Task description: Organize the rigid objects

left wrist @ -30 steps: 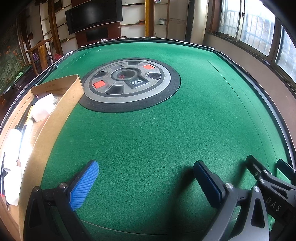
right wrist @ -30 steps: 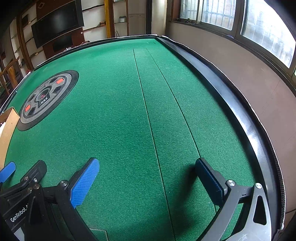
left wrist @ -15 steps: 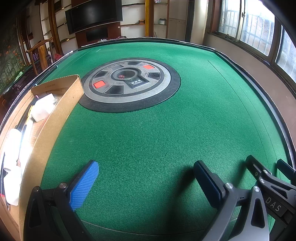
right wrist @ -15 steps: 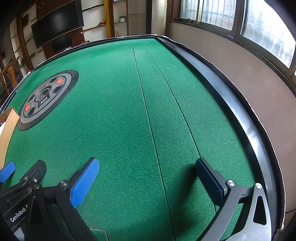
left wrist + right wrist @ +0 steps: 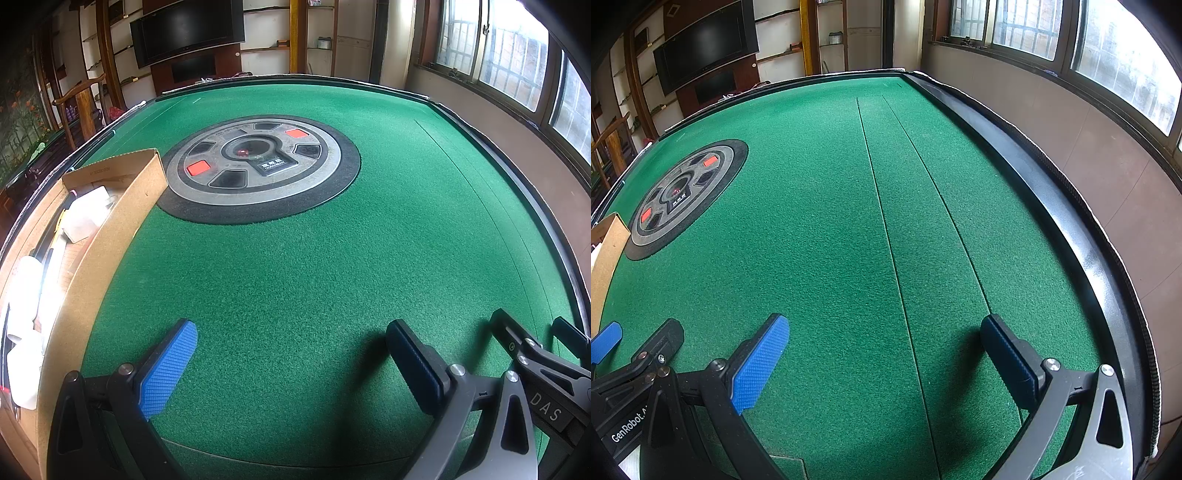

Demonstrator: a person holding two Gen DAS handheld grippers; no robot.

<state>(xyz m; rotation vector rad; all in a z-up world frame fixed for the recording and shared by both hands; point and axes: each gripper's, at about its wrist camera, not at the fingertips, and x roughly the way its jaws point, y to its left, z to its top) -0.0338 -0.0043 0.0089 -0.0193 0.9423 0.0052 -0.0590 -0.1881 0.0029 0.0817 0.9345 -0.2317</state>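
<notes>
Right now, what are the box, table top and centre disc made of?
Box: plain brown cardboard, matte, raw cut edges showing. Table top: green felt or short-pile fabric, fuzzy texture with seam lines. Centre disc: looks like brushed grey metal or metal-look plastic with a black rim and red inserts; can't tell which.

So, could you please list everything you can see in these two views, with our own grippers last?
Table: one, green felt with a black rim, fills both views.
Round panel: one, grey and black with two red buttons, set in the felt at the far left.
Cardboard box: one, brown, open, along the table's left edge.
White items: several in the box, too blurred to count or name.
Television: one, black, on the far wall.
Windows: several, on the right wall.
Left gripper: one, blue pads, open, empty, over the felt.
Right gripper: one, blue pads, open, empty, over the felt.
</notes>
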